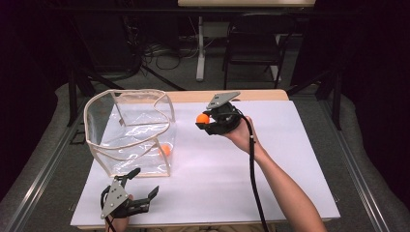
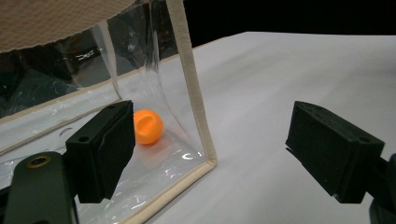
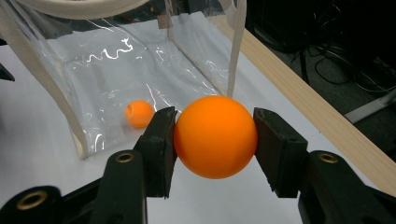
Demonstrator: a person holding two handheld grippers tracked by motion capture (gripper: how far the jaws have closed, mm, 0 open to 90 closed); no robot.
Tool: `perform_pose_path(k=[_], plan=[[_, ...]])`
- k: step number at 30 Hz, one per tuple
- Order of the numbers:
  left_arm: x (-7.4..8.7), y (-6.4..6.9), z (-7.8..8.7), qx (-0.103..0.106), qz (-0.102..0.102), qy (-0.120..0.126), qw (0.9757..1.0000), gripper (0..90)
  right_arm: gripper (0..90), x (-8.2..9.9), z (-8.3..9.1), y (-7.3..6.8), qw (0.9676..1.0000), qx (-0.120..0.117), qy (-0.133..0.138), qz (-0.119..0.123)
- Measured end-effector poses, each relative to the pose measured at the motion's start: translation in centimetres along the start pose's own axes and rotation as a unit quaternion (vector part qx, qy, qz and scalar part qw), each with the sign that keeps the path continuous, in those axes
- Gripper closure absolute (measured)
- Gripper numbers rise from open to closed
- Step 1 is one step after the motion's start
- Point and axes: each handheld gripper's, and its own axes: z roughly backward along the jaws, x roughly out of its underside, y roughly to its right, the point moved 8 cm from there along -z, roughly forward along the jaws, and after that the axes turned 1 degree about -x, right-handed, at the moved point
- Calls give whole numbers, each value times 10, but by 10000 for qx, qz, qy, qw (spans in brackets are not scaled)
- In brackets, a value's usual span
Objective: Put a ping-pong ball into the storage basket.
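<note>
Two jaws of right hand-held gripper [image 3: 215, 140] clamped on orange ball [image 3: 215, 136], left hand-held gripper [image 2: 233, 154] wide open, touching nothing

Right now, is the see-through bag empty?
No. One orange ball lies inside the clear bag on its bottom; the right tongs hold a second ball outside.

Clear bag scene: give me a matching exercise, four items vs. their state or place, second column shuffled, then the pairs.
Items:
1. right gripper
2. left gripper
3. dented ball
4. clear bag

States:
A. stands open-topped on the white sheet
B. lies inside the bag, on its bottom
C. jaws wide apart, nothing between them
D. shut on a held ball, raised beside the bag

Pairs: 1-D, 2-C, 3-B, 4-A
</note>
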Motion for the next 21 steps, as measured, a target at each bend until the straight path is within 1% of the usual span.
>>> perform_pose_path(k=[7, 21], plan=[[0, 0, 0, -1, 1, 4, 10000, 156, 512, -3, -1, -1, 10000, 9, 1, 36], [0, 0, 0, 0, -18, 3, 10000, 156, 512, -12, 2, -1, 9999, 25, 103, 56]])
